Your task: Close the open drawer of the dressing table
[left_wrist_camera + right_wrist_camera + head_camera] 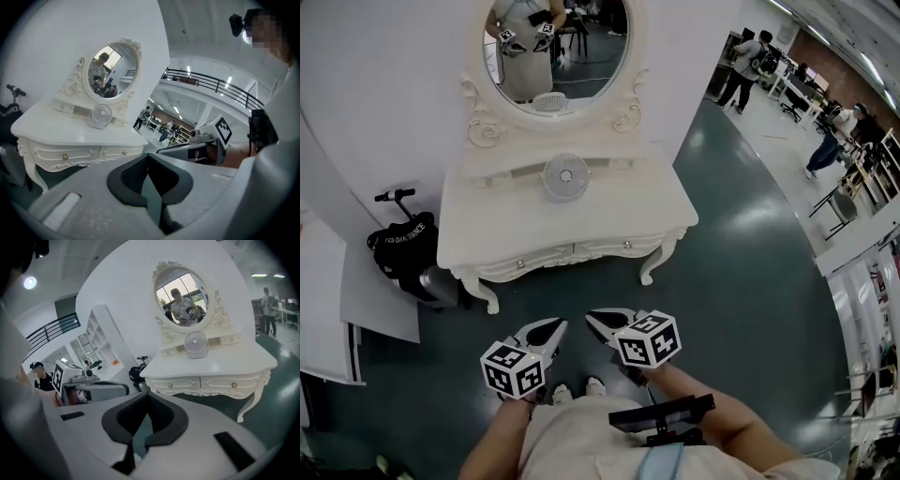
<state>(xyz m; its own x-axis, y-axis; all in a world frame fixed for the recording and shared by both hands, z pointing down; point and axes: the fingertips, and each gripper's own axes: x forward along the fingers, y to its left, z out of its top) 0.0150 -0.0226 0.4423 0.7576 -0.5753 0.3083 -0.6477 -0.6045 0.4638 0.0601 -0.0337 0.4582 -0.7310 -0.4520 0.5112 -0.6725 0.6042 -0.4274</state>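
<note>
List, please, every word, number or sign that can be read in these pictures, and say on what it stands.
Black bag beside the dressing table: one line of white print, too small and blurred to read.
Marker cubes: black-and-white square patterns only, no letters.
Nothing else carries readable text.

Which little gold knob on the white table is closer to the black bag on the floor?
The small gold knob on the left in the head view: the black bag sits by that end. The other gold knob is farther right.
</note>
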